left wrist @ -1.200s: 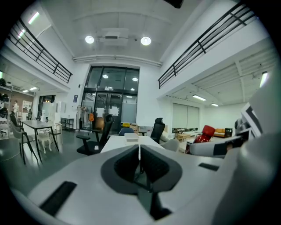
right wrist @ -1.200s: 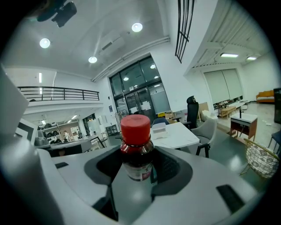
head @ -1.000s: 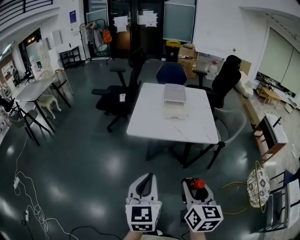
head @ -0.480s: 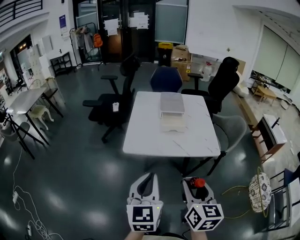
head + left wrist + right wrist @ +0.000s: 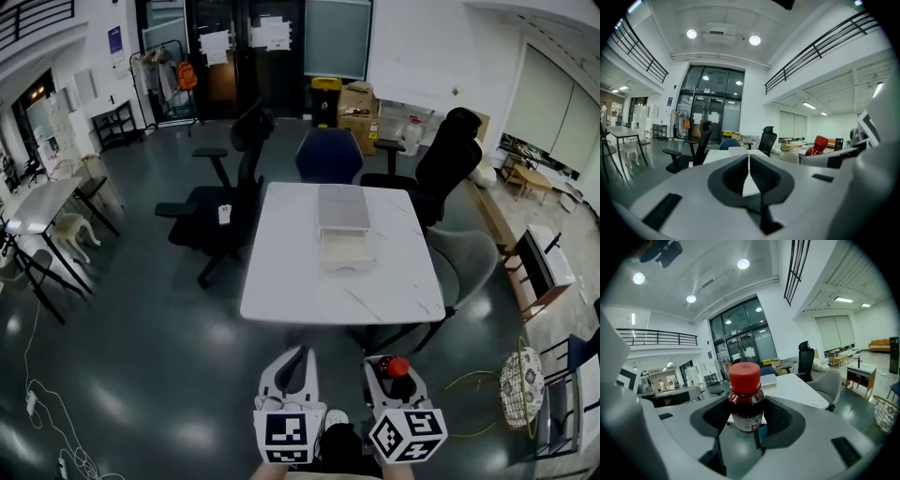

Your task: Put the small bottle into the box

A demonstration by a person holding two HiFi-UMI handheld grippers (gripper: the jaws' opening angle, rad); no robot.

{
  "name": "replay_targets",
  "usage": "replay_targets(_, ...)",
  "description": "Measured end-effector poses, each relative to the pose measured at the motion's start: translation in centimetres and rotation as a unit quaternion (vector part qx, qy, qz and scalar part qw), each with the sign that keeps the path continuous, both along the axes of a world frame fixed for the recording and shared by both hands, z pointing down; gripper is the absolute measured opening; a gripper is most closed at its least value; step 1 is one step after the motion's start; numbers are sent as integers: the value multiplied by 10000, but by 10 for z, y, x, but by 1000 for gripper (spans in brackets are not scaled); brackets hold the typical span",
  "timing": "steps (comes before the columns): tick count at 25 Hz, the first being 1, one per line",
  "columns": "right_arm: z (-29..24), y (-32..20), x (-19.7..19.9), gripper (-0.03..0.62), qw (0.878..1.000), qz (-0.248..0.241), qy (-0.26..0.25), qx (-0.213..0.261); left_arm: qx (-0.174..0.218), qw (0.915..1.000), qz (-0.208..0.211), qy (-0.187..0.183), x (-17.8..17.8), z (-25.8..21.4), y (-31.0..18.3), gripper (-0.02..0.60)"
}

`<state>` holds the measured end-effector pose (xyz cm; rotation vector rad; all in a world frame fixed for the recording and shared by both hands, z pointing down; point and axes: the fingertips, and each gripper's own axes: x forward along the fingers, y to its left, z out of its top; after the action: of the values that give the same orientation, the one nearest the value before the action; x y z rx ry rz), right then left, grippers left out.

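Red-capped small bottle [image 5: 746,394] is held upright, clamped between the jaws of the right gripper [image 5: 749,417], short of the near edge of the white table [image 5: 281,281]. The left gripper [image 5: 749,172] is closed, jaws pressed together on nothing. The box [image 5: 346,249] is set mid-table, toward the far edge.

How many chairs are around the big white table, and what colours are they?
Black chairs: 2
Blue chair: 1
Grey chair: 1
Total around the white table: 4
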<state>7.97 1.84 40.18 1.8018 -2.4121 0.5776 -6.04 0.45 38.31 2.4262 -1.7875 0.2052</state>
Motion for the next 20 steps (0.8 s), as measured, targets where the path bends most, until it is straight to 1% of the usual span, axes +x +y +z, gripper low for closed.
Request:
replay_targets(8,8,-51,4,230,9999,-96,-18,-92,-82,9999,-66,-9,4,9,-46,23)
replay_targets(20,11,-169,12,230,9989,-450,-45,-137,-104,9993,-359,-94,15,12,-155,23)
